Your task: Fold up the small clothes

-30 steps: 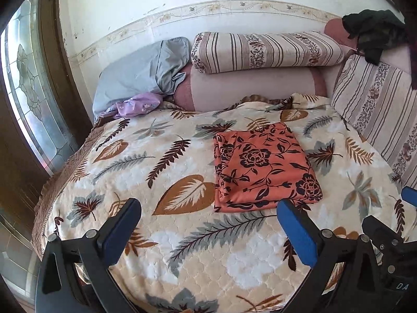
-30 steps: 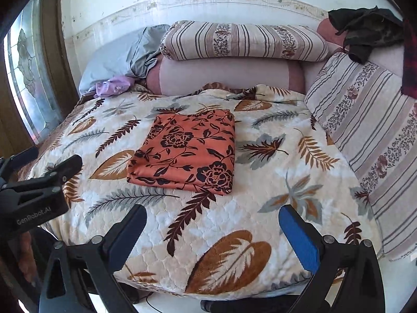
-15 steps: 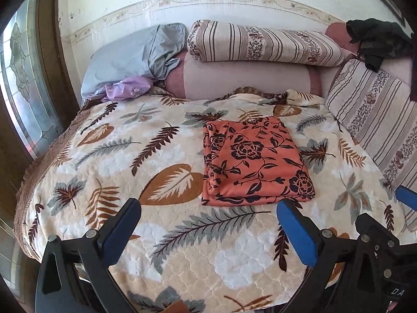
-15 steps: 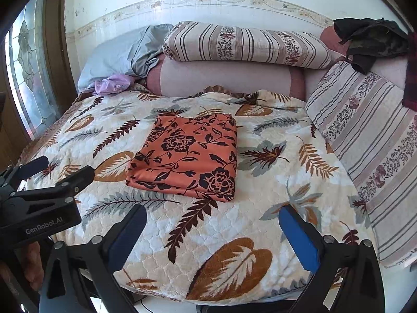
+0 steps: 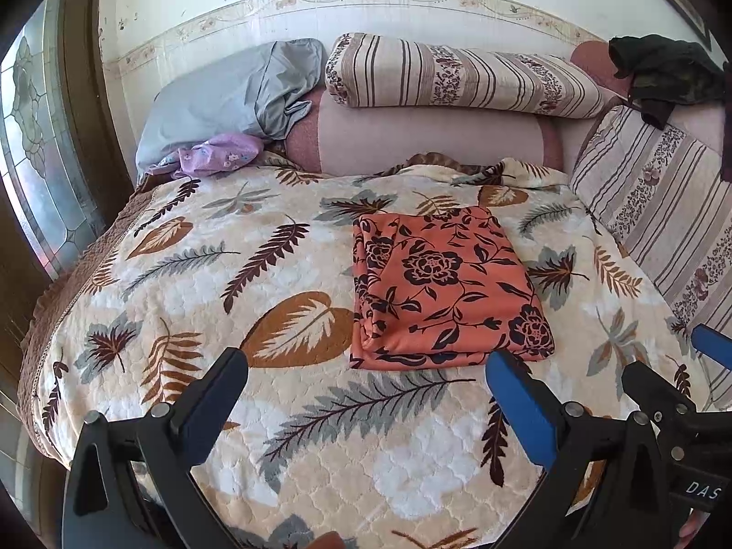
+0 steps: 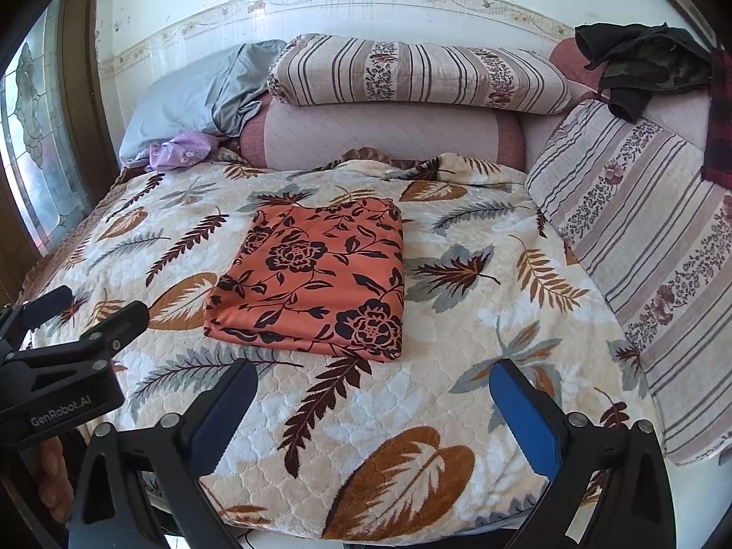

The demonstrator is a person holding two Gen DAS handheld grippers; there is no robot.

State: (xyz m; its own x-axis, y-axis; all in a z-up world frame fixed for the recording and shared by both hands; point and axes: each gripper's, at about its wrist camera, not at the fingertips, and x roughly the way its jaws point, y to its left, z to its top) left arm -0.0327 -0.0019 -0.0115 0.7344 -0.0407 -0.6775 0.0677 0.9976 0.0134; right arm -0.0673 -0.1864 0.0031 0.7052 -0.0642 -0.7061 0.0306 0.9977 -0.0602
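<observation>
While the folded orange garment (image 5: 439, 288) lies untouched on the quilt (image 5: 219, 283), both grippers' jaws gape wide, empty.

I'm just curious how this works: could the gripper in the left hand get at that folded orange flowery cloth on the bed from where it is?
Probably yes. The left gripper is open and empty, and only bare quilt lies between it and the folded orange cloth.

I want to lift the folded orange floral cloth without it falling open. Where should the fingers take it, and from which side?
Probably grip the orange floral cloth at its near folded edge, coming in low from the front of the bed. That edge looks rounded and closed, whereas the layers show along its left side, so a pinch there should catch them together.
</observation>
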